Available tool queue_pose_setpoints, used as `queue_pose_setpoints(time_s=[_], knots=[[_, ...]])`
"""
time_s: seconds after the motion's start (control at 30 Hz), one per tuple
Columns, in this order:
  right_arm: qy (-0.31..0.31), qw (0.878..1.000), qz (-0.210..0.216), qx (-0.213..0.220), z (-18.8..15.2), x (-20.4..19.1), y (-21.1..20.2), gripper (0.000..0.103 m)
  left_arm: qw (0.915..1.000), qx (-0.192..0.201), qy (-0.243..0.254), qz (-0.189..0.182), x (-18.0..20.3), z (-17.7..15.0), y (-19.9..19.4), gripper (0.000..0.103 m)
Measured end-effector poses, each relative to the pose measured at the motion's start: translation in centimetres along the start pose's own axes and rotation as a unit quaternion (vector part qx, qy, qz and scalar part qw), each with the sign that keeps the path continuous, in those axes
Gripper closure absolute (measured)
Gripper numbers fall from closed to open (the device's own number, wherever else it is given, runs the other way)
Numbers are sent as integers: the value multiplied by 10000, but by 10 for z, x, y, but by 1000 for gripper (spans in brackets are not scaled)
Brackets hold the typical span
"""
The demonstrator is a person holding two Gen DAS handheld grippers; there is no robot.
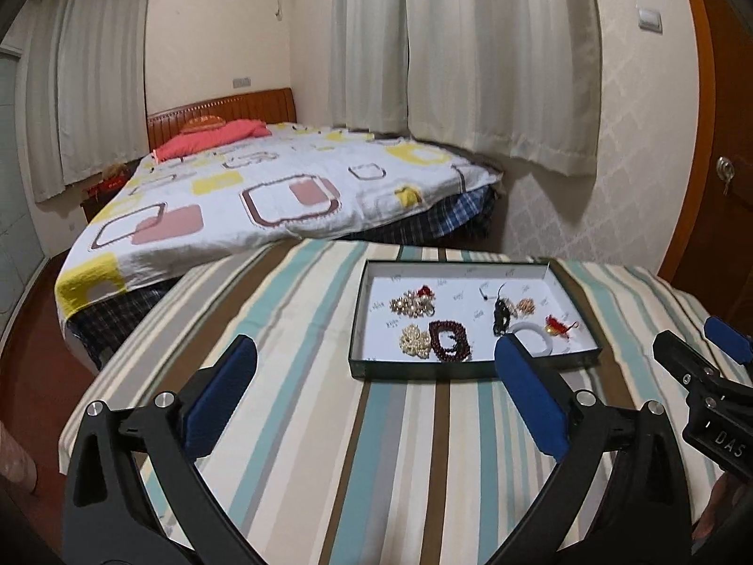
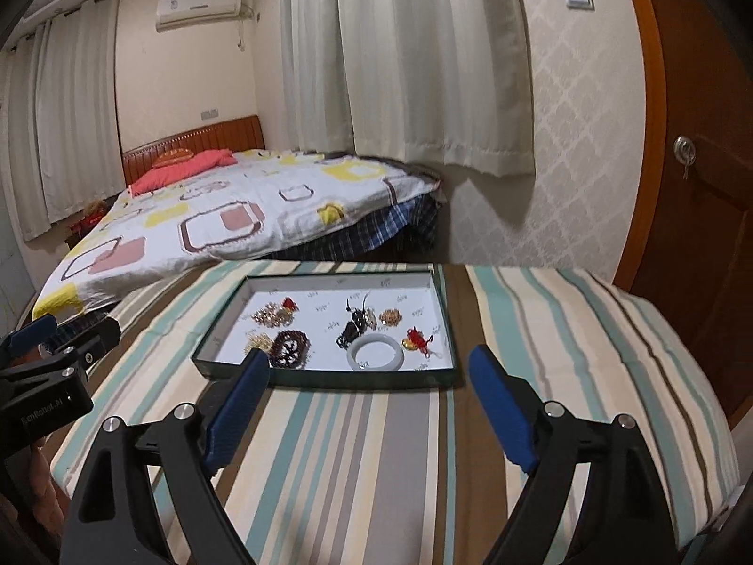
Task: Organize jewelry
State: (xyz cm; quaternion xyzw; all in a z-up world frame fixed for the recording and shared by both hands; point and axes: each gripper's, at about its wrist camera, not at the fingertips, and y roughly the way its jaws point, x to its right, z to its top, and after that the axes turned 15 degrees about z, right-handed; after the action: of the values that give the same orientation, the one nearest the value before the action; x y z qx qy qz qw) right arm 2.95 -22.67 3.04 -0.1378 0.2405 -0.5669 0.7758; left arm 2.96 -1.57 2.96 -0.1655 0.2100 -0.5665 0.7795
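Note:
A shallow dark-rimmed tray (image 1: 423, 372) with a white floor lies on the striped tablecloth (image 1: 329, 447), also seen as the tray (image 2: 324, 380) in the right wrist view. Inside lie several pieces: a gold cluster (image 1: 412, 305), a pearl bracelet (image 1: 415, 340), a dark red bead bracelet (image 1: 450, 340), a black bead string (image 1: 500, 315), a white bangle (image 2: 375, 355) and a red tassel charm (image 2: 416, 341). My left gripper (image 1: 376, 351) stands open and empty, back from the tray's near edge. My right gripper (image 2: 369, 362) is open and empty too, just before the tray.
The table's far edge meets a bed (image 1: 263, 188) with a patterned cover. Curtains (image 1: 494, 56) hang behind it, and a wooden door (image 2: 696, 150) stands at the right. The right gripper's body (image 1: 696, 376) shows at the edge of the left wrist view.

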Motion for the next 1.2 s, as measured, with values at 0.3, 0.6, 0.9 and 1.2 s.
queue_pose_setpoints(time_s=[0.3,0.6,0.9,1.2], knots=[[-146,9990,16,424,12,-14,-43,19,9995,256,-140,-95,-20,6,-40,4],[-245,9973,17,694,19,-22,-66,18,9986,483,-108,-188,-23,8,-64,4],[-263,9970,5,724,19,-23,-70,18,9985,494,-147,-182,-24,7,-68,4],[-263,9970,3,735,20,-23,-71,18,9986,486,-141,-179,-23,7,-69,4]])
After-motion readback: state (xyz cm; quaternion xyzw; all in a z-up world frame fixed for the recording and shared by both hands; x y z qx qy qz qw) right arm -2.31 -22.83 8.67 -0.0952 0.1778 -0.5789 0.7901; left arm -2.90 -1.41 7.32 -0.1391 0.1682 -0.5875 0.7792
